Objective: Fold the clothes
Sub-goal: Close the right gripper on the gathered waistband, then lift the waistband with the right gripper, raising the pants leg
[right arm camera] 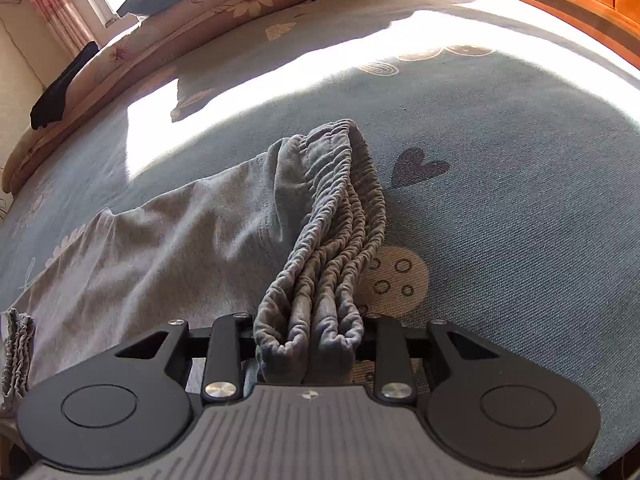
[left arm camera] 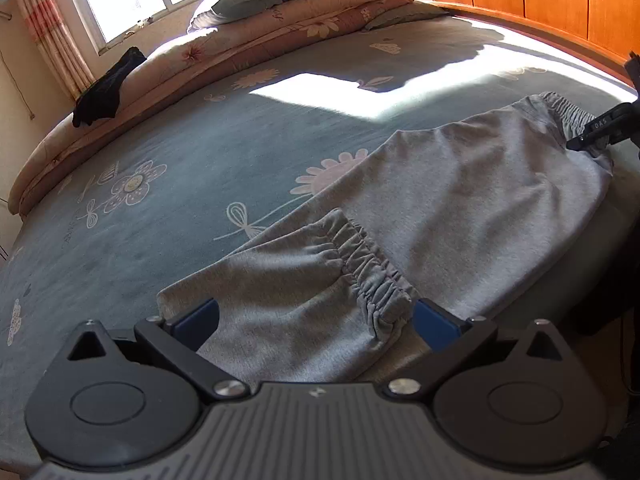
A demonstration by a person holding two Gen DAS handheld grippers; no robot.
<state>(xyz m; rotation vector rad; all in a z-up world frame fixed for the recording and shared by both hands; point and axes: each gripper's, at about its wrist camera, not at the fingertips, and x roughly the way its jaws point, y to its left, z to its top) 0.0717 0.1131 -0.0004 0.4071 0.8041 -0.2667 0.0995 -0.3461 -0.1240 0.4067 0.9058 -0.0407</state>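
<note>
The right gripper pinches the gathered elastic waistband of the grey trousers; the left gripper stands spread over an elastic cuff, gripping nothing; the trousers lie on the blue flowered bedsheet.

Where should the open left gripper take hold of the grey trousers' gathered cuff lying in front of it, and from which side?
Probably across the elastic cuff of the grey trousers. The gathered band is thicker than the flat cloth, so the pads have something to pinch. Come down from above and from the near bed edge, since the left gripper already straddles that leg, jaws open. The right gripper is shut on the waistband.
</note>
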